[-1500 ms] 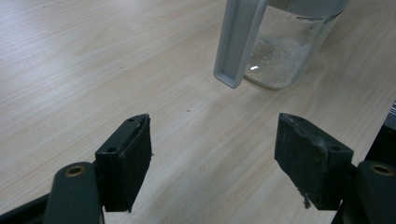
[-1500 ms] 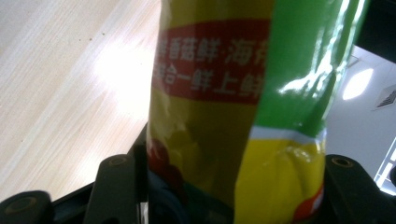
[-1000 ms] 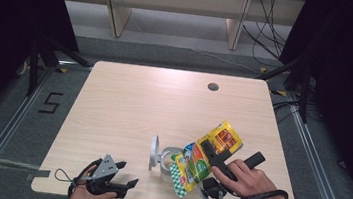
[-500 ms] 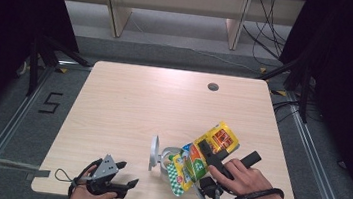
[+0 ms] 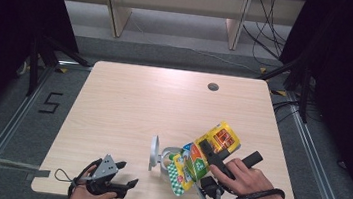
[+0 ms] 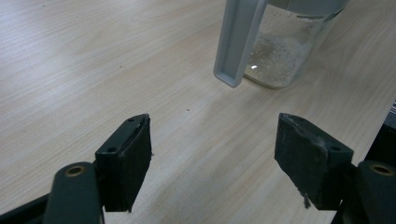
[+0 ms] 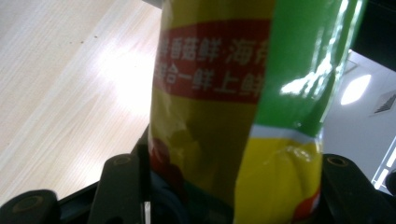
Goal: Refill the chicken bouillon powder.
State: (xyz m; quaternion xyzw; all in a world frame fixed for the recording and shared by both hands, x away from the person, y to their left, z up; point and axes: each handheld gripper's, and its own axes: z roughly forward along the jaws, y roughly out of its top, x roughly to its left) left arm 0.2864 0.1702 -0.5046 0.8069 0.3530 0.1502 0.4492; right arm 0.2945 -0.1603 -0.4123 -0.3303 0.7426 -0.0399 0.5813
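1. Yellow and green foil, glossy and crinkled, makes up the seasoning pouch (image 7: 233,116) that sits clamped between the jaws of the right gripper (image 5: 208,156); in the high view the pouch (image 5: 203,155) is tilted over the clear jar (image 5: 170,156) near the front edge of the wooden table (image 5: 164,103).
2. The jar's grey flip lid (image 5: 153,153) stands open, and in the left gripper view a thin layer of pale granules lies at the bottom of the jar (image 6: 280,56).
3. The left gripper (image 5: 112,178) rests well apart from the jar, near the table's front left, its jaws wide with nothing between them.
4. The step in hand looks like pouring from the pouch into the jar (whether the pouch's mouth meets the jar's opening I cannot tell).
5. The next move likely calls for a steeper tilt of the pouch over the opening, and perhaps the left gripper steadying the jar so it does not tip.
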